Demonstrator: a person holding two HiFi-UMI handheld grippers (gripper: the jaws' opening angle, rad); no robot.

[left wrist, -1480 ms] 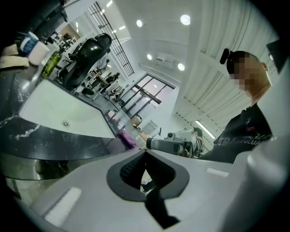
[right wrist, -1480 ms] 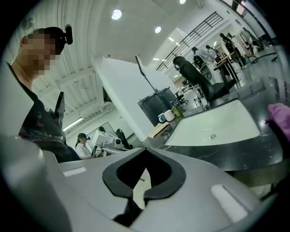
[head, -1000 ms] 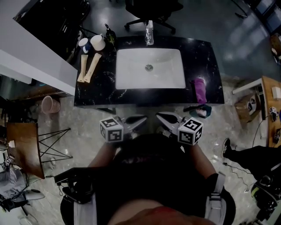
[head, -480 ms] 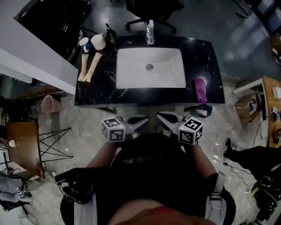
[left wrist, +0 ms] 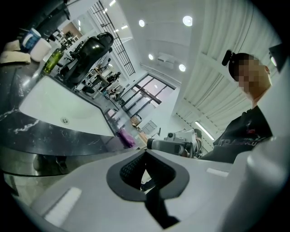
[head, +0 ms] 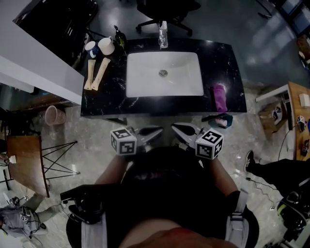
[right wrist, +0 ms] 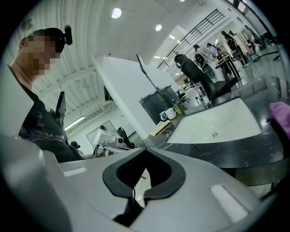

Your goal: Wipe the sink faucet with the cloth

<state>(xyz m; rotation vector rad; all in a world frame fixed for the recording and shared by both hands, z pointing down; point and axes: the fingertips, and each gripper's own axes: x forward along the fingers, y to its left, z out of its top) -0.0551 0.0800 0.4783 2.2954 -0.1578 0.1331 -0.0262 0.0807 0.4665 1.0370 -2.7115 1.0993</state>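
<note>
I keep my 2 grippers, left gripper [head: 160,129] and right gripper [head: 174,127], closed on nothing, short of the table [head: 109,99]. The cloth [head: 220,98], probably bunched, lies right of the sink [head: 138,72], well apart from the faucet [head: 163,35]: waiting, or laid back.

Too small in the head view to give a shape: faucet [head: 163,35] at the far rim of the sink [head: 140,82]. Cut by the right gripper view's edge: purple cloth [right wrist: 280,113] (whole in the head view, on the bench [head: 227,63] right of the basin). Not identifiable at this size: teal thing [head: 222,120] just off the bench's front edge, two pale flat pieces [head: 100,72] beside the cups [head: 106,46]. Cropped by the top edge: office chair [head: 164,7].
</note>
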